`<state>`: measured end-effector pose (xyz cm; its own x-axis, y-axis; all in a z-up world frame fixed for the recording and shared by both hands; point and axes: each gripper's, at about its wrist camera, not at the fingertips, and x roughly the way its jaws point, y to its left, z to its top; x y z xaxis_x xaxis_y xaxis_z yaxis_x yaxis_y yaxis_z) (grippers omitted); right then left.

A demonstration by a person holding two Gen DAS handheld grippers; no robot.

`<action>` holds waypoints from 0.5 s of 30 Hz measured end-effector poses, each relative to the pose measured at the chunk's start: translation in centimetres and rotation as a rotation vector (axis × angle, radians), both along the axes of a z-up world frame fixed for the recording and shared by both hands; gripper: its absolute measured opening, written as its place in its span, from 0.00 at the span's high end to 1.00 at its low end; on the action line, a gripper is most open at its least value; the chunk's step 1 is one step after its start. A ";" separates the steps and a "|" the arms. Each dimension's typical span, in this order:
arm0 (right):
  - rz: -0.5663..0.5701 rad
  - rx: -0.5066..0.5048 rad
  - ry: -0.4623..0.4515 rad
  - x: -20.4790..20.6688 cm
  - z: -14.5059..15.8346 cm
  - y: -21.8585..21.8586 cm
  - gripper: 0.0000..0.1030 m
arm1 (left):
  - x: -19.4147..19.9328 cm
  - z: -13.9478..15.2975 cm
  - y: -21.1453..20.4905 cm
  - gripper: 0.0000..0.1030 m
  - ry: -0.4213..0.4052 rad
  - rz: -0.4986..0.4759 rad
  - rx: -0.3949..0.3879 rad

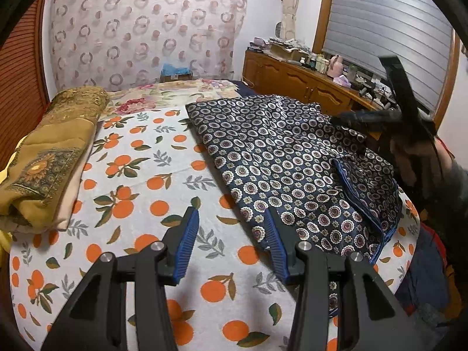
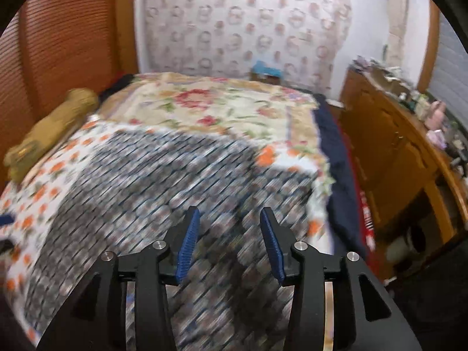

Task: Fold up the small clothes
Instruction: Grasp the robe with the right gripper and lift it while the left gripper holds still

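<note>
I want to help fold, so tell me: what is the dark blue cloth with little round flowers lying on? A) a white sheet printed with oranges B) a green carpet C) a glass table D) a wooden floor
A: the dark blue cloth with little round flowers is spread over the white sheet printed with oranges on the bed, seen in the left wrist view.

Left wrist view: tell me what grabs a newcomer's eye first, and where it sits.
The navy patterned garment stands out first, spread on the right half of the orange-print sheet, a folded flap near its right edge. The open left gripper hangs over the garment's near corner. A folded mustard blanket lies along the bed's left side.
</note>
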<state>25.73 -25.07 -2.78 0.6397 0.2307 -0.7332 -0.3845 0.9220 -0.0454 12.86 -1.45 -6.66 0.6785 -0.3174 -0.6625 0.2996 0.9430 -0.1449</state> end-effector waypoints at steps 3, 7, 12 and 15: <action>0.057 0.029 0.054 -2.4 -1.8 1.0 0.55 | -0.1 -0.1 -0.5 0.56 0.003 -0.013 0.002; 0.090 0.029 0.095 -3.6 -3.7 2.1 0.55 | -0.3 -0.2 -1.2 0.56 0.005 -0.026 0.010; 0.117 0.052 0.140 -4.2 -5.0 2.6 0.55 | -0.5 -0.3 -1.4 0.56 0.009 -0.029 0.007; 0.136 0.029 0.147 -5.2 -5.5 2.3 0.55 | -0.6 -0.4 -1.5 0.56 0.009 -0.031 0.005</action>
<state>20.50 -22.78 -8.27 0.4875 0.3303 -0.8082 -0.5061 0.8612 0.0467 12.27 -2.90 -7.02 0.6622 -0.3345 -0.6705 0.3272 0.9341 -0.1428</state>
